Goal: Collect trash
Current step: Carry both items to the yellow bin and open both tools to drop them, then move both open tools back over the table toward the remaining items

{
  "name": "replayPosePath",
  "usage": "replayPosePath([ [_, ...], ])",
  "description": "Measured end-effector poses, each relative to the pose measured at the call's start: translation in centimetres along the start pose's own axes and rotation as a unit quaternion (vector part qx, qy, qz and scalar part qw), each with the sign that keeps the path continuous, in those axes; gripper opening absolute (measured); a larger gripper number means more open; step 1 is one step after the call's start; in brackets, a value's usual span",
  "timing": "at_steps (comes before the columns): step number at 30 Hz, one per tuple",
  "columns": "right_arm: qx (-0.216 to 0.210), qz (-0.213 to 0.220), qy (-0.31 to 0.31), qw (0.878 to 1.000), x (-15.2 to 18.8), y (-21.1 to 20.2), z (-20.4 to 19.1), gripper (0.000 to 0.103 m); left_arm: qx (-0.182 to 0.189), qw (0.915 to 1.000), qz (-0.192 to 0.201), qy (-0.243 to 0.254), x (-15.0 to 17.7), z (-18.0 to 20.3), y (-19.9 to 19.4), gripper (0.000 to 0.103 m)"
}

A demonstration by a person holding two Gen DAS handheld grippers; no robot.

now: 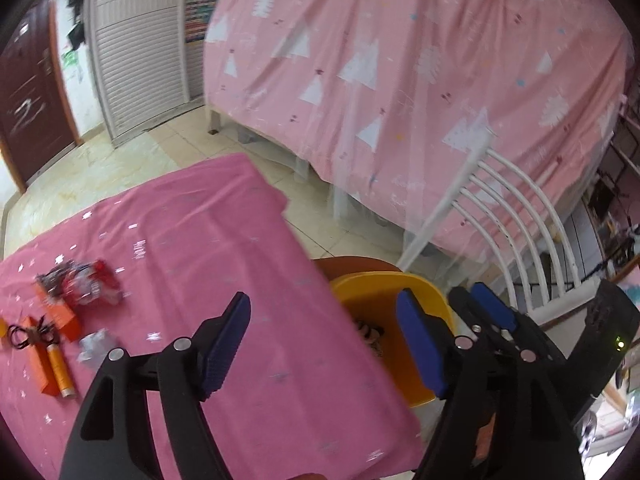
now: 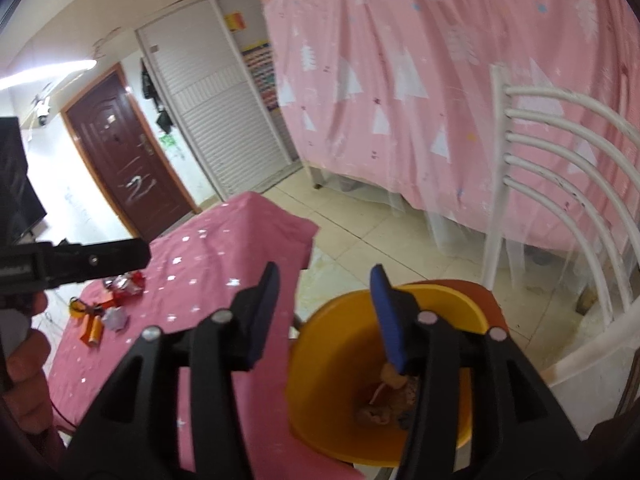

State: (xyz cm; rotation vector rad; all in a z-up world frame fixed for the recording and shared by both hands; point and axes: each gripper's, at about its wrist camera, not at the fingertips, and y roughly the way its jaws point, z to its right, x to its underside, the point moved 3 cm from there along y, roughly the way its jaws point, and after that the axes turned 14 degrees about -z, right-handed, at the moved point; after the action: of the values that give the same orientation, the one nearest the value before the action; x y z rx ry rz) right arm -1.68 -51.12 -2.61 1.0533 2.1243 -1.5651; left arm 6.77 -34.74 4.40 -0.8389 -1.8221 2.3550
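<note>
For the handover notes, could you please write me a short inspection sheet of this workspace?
Surface: table under pink cloth.
Job's things: yellow bin beside the table, scraps inside; red wrapper, orange box, silver scrap on the cloth.
Clutter: nothing seen beyond that trash.
Grippers: left gripper open, empty; right gripper open, empty, over the bin.
Cables: nothing seen.
Surroundings: white chair, pink bed sheet, brown door.
</note>
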Motion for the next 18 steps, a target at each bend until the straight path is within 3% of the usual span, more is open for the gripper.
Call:
replayPosePath([
  [8,-0.024,0.016,-0.044,0.999,0.5,-0.3,-5.6,0.053,-0.010,0.9978,0.046,-0.046,1.8,-8.3,-4.8,0.070],
  [18,-0.070,-0.008,-0.097,0.993,-0.4,2.6,-15.4,0.058,-0.029,0.9909,0.076,-0.107,4.2,-18.0,-9.0,0.071],
])
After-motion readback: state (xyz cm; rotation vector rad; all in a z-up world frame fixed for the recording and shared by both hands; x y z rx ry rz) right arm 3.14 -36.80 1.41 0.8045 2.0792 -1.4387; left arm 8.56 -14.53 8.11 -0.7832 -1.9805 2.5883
